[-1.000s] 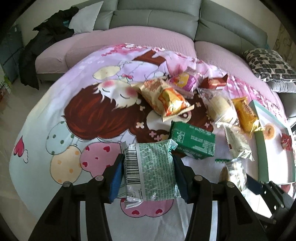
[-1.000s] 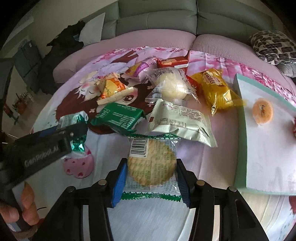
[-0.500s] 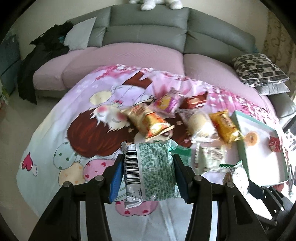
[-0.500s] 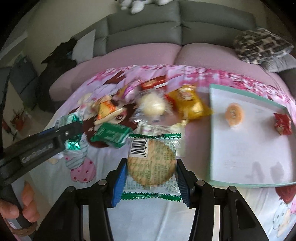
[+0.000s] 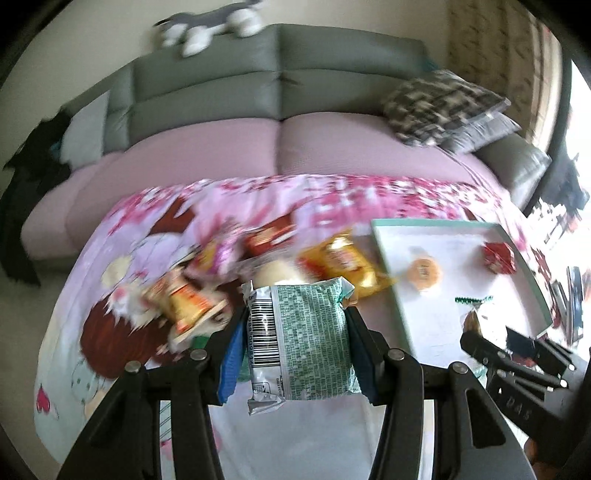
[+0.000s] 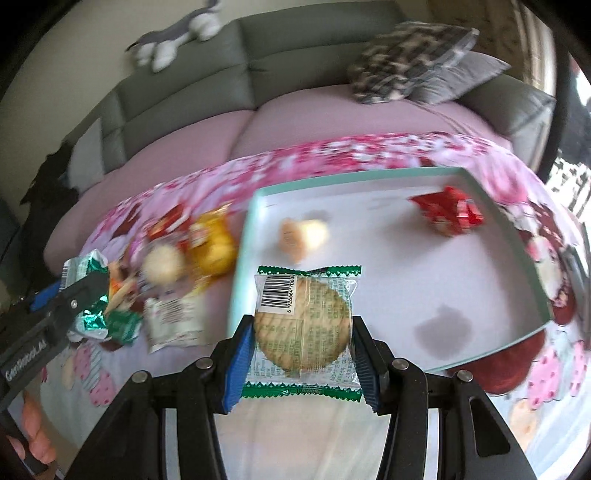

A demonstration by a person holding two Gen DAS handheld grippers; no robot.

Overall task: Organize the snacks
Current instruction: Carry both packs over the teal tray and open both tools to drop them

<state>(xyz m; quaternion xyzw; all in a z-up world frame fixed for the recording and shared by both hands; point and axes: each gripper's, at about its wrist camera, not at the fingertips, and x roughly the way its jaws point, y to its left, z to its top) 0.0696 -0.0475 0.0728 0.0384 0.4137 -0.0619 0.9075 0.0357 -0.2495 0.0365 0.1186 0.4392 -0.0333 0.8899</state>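
My left gripper [image 5: 295, 343] is shut on a green-and-silver snack pack [image 5: 301, 339], held in the air above the blanket. My right gripper [image 6: 301, 349] is shut on a clear wrapped round cracker [image 6: 303, 326], hanging over the near left part of the white tray with a teal rim [image 6: 406, 172]. In the tray lie an orange round sweet [image 6: 295, 236] and a red packet [image 6: 447, 216]. Left of the tray sits a blurred heap of snacks [image 6: 184, 258]. The left view also shows the tray [image 5: 384, 254] at the right and the right gripper [image 5: 517, 354] near it.
A yellow bag [image 5: 343, 262], a red box [image 5: 269, 236] and an orange packet [image 5: 184, 299] lie on the cartoon blanket [image 5: 110, 332]. A grey sofa [image 5: 258, 85] with pink seats, patterned cushions [image 5: 439, 107] and a plush toy [image 5: 210, 26] stands behind. A hand [image 6: 33, 428] shows at lower left.
Both grippers have risen and swung to the right with their packs still held. The tray has come from the right edge into the middle of the right wrist view.
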